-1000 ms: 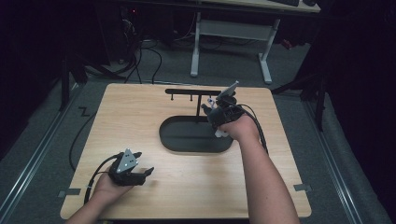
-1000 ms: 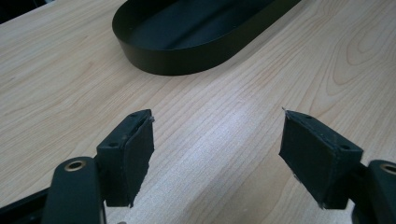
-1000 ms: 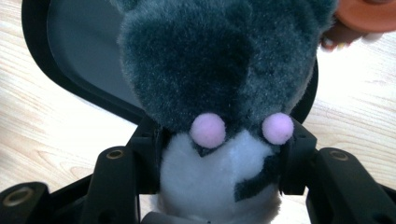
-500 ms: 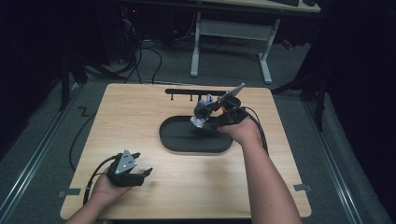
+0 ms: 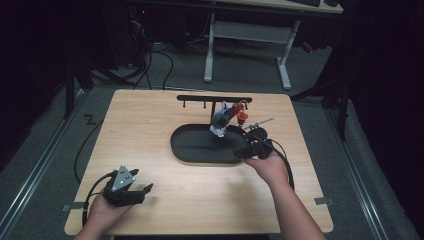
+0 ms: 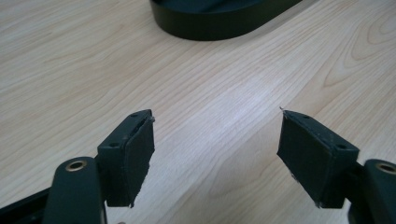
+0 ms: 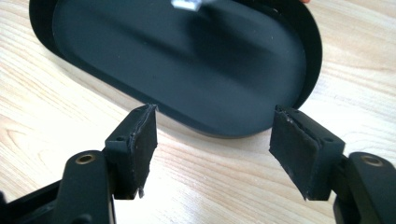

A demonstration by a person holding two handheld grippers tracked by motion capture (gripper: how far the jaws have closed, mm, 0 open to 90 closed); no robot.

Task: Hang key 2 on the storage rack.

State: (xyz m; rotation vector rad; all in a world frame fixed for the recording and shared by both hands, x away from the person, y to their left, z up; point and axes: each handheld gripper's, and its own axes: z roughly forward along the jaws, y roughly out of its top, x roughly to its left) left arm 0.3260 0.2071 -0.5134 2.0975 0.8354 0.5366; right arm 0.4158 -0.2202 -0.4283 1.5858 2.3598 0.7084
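Right gripper (image 5: 246, 150): my jaws stand apart with nothing between them. They have just been closing a little after opening up. In the right gripper view (image 7: 212, 149) I see only bare wood between the pads.
Just ahead of it: the black oval tray (image 7: 187, 70), its near rim right beyond my fingertips, not touched.
Farther ahead: the small bundle (image 5: 222, 119) of grey, white and red bits hangs from the black rack (image 5: 214, 99) over the tray's far part. I cannot tell whether it touches the tray. A white scrap of it shows at the top of the right gripper view (image 7: 187, 3).
Beside the bundle: a thin metal pin (image 5: 260, 123) sticks out toward the table's right edge.
Left gripper (image 5: 139, 192): wide open and empty, low over the table (image 6: 210, 93). The tray (image 6: 219, 21) lies well ahead of its jaws.
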